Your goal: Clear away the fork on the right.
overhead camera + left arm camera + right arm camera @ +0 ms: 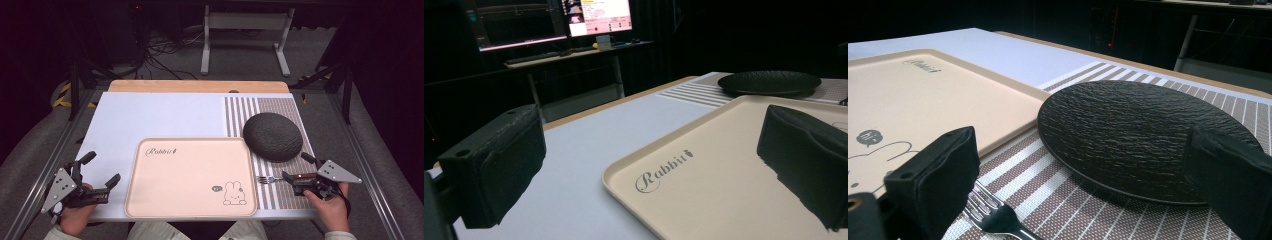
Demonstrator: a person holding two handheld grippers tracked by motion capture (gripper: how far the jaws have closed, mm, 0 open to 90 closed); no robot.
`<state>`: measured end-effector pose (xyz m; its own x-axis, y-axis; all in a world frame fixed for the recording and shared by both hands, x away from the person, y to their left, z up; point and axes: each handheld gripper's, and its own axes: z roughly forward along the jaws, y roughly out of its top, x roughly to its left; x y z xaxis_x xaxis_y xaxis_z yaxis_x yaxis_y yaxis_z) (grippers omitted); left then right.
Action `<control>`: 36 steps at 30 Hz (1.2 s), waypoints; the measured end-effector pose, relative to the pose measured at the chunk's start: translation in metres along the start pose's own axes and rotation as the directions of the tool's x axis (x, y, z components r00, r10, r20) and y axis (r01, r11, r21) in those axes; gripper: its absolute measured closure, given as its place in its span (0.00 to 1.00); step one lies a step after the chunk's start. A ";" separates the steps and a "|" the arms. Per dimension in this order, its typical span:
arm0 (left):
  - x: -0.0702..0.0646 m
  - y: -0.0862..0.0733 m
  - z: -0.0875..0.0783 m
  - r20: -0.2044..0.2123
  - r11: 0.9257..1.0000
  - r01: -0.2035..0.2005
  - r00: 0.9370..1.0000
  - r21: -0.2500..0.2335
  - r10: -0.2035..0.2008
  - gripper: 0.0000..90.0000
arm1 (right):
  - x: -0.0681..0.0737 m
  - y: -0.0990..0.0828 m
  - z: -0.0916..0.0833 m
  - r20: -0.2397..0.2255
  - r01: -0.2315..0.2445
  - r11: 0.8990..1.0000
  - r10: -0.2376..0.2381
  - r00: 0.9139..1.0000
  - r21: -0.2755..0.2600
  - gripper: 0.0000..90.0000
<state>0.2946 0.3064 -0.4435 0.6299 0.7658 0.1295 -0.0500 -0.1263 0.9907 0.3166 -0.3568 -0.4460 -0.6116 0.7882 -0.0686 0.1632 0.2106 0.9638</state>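
A silver metal fork with a dark wooden handle (280, 177) lies on the brown-and-white striped placemat (287, 200), between the beige rectangular plastic tray printed with a rabbit (190, 175) and the right gripper (300, 181). That gripper's jaws stand released around the fork; they seem to straddle its handle, though whether a pad touches it is hard to tell. Behind sits a round black textured plate (272, 136). The left gripper (102, 172), jaws spread wide and holding nothing, hovers over the white bench (150, 115) left of the tray.

Lab/test rig, dark room, monitors (549, 20) on desk, floor cables (160, 50), alu-frame table (150, 112)
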 end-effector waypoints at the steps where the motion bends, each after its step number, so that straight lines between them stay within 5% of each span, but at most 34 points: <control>1: 0.000 0.000 0.000 0.000 1.000 0.000 1.000 -0.001 0.000 0.00 | 0.000 0.000 0.000 -0.002 0.001 1.000 -0.001 1.000 0.002 0.03; 20: 0.000 0.000 0.000 0.002 1.000 0.004 1.000 0.002 -0.004 0.00 | 0.001 0.004 0.004 -0.014 0.009 1.000 -0.009 1.000 0.002 0.03; 36: 0.001 0.000 -0.001 0.008 1.000 0.012 1.000 0.002 -0.012 0.00 | 0.003 0.040 0.032 -0.084 0.031 1.000 -0.031 0.996 0.005 0.03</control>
<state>0.2946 0.3078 -0.4436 0.6370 0.7619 0.1175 -0.0414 -0.1184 0.9921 0.3456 -0.3272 -0.4158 -0.6795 0.7297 -0.0760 0.1478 0.2377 0.9600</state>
